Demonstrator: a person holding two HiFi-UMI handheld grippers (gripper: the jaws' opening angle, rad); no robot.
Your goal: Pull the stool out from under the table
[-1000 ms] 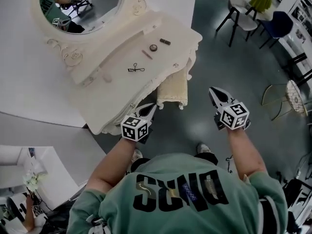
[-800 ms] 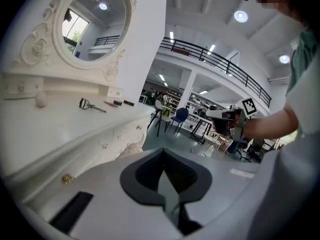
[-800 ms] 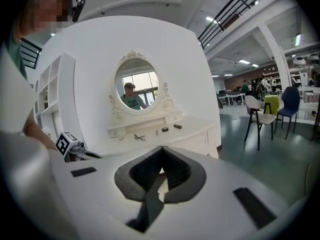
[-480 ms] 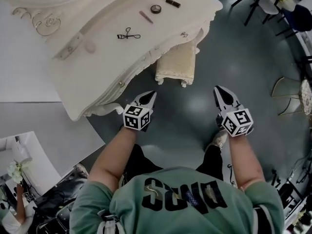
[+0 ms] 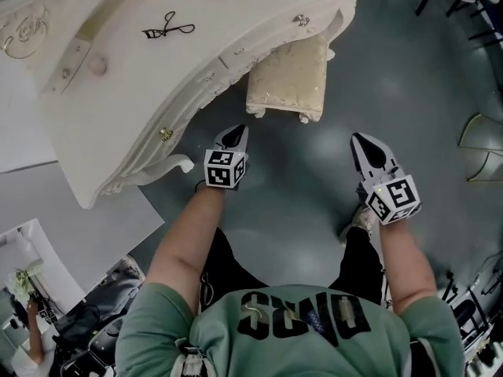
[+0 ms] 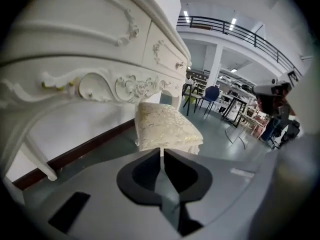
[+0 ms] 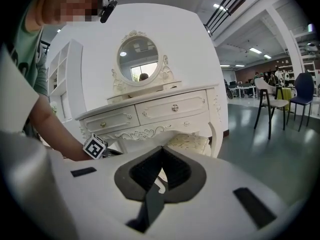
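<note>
- Head view: the stool [image 5: 288, 78] stands with its far end tucked under the front edge of the table [image 5: 118, 108]. Its near end sticks out over the grey floor [image 5: 299, 187] toward the person, and the cushion's length runs into the kneehole.
- The left gripper [image 5: 235, 133] and right gripper [image 5: 362, 141] both hover short of the stool, apart from it and pointing at it. The left one is near a curled table leg [image 5: 169, 166].
- An eyelash curler [image 5: 167, 29] lies on the tabletop.
- Left gripper view: the jaws are pressed together with nothing between them. The stool [image 6: 166, 129] sits straight ahead with its short end facing the camera. The carved table front [image 6: 100, 59] rises at left, and a blue chair [image 6: 211, 94] stands well beyond.
- Right gripper view: the jaws meet at the tips and are empty. The stool [image 7: 189, 143] shows beneath the drawers, between the table's legs, with one table leg [image 7: 214, 134] just to its right. An oval mirror [image 7: 139, 57] tops the table, and two chairs [image 7: 272, 104] stand well off at right.
</note>
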